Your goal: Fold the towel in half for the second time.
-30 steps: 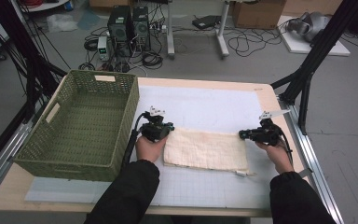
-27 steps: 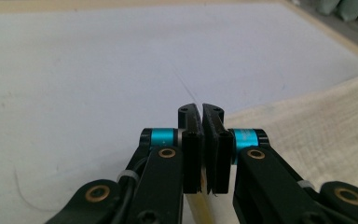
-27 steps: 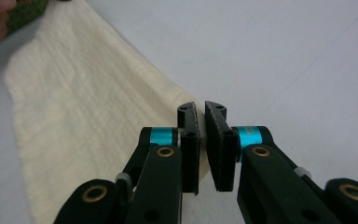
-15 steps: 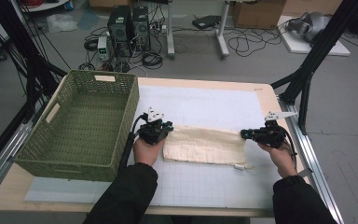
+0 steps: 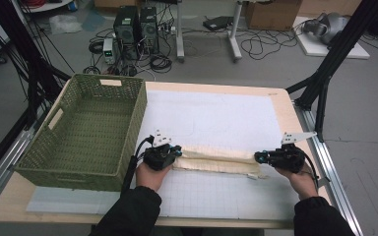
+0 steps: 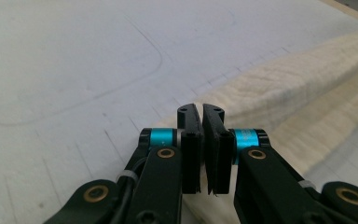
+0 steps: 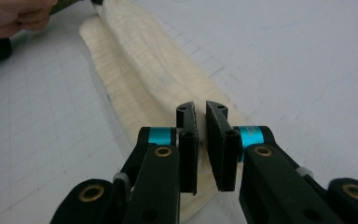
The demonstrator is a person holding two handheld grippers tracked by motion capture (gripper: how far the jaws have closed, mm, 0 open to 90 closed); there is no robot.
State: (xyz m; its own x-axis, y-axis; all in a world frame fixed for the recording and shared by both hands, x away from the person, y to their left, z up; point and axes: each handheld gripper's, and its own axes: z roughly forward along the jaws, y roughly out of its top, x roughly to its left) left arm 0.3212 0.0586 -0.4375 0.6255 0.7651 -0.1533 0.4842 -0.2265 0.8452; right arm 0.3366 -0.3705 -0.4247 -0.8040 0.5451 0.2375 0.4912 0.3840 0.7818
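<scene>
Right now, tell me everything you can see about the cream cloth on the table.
The cream-coloured, ribbed, towel-like cloth lies folded into a long narrow band across the white gridded mat, its far edge rolled over into a soft ridge. It runs level between the two hands, just right of the green woven basket. The left hand-held gripper is shut on its left end and the right hand-held gripper on its right end; each pair of jaws stands nearly together on the fabric. A small dark fleck sits at its near right corner.
</scene>
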